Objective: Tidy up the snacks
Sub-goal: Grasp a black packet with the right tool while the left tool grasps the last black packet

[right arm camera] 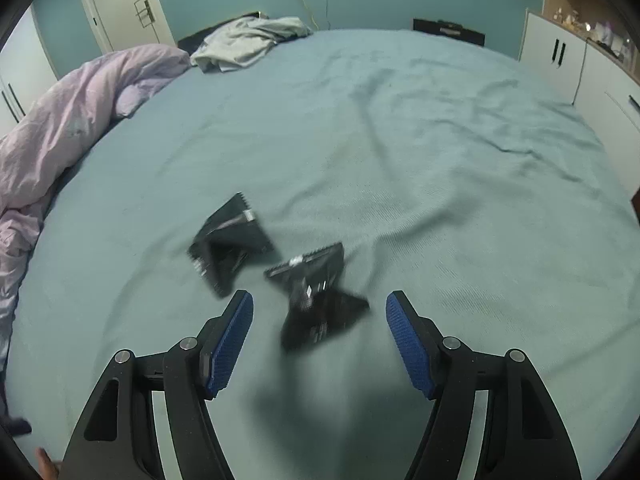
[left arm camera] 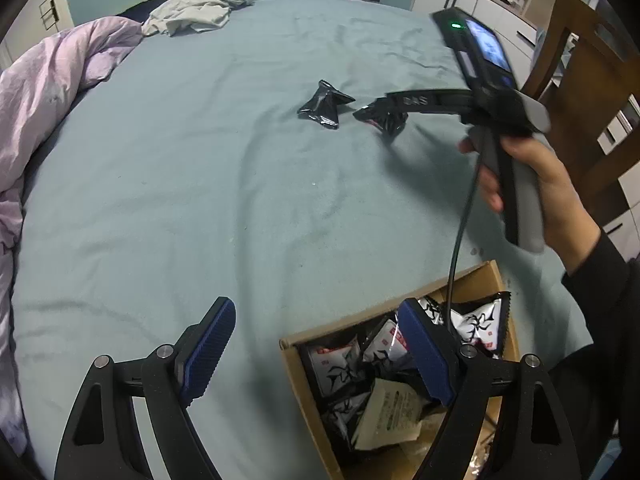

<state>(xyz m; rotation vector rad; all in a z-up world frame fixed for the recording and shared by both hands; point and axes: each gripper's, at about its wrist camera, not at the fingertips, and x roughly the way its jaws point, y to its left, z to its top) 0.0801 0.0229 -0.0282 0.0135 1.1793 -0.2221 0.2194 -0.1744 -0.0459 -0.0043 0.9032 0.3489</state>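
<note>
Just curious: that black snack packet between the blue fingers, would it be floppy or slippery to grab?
The packet looks puffed and crinkled, so probably light and squashy. Its glossy film may slip. It lies flat on the sheet, so rolling seems unlikely.

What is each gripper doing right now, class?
Left gripper: open, empty, above the brown cardboard box.
Right gripper: open, holding nothing, over a crumpled black foil snack packet.

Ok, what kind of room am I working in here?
Most likely a bedroom: the work surface is a bed with a blue-green sheet, a rumpled lilac duvet lies along its left side, and white cabinets stand against the wall. The snack box simply sits on the bed.
</note>
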